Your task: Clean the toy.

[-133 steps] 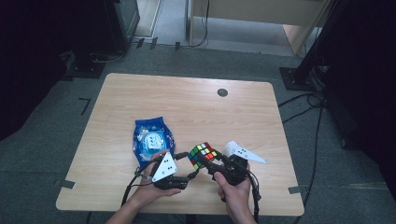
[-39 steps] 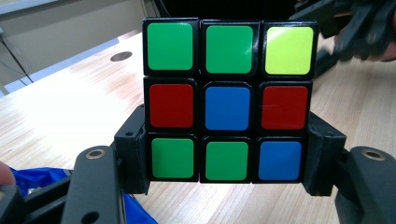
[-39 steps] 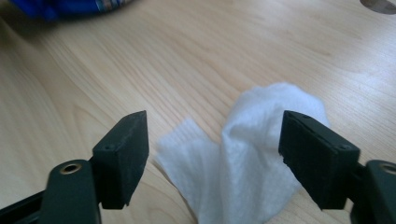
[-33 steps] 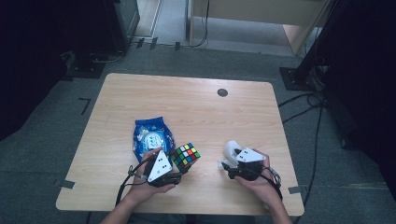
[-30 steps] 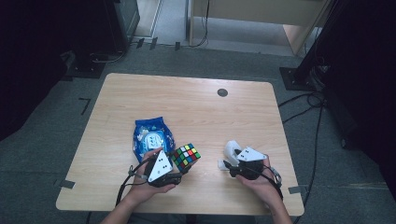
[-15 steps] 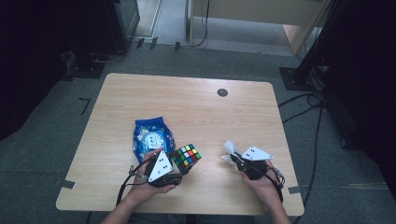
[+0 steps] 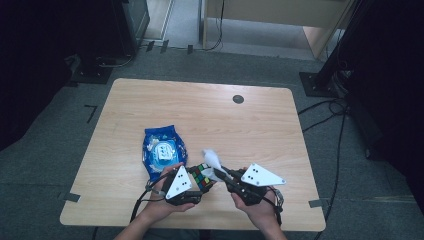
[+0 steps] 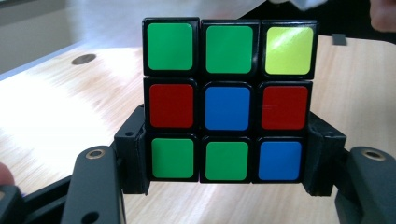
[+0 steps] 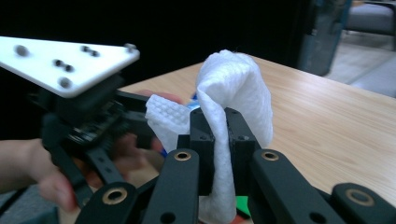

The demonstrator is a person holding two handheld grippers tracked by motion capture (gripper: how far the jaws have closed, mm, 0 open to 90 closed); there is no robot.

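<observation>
- The left tool [image 8: 226,186] is clamped on the puzzle cube [image 8: 228,100], its jaws pressing only the bottom row from either side; a sideways push on the upper layers could twist or lever the cube loose.
- The right tool [image 9: 215,140] is pinched together on a folded white wipe [image 9: 236,88], which sits right beside the cube in the high view; the limp fold could slip out if dragged hard.
- The blue wipe packet [image 7: 162,150] lies just behind the left tool, so room there is tight.
- Both tools work close to the bench's [image 7: 210,115] near edge; a dropped cube could roll off. The far half is free.
</observation>
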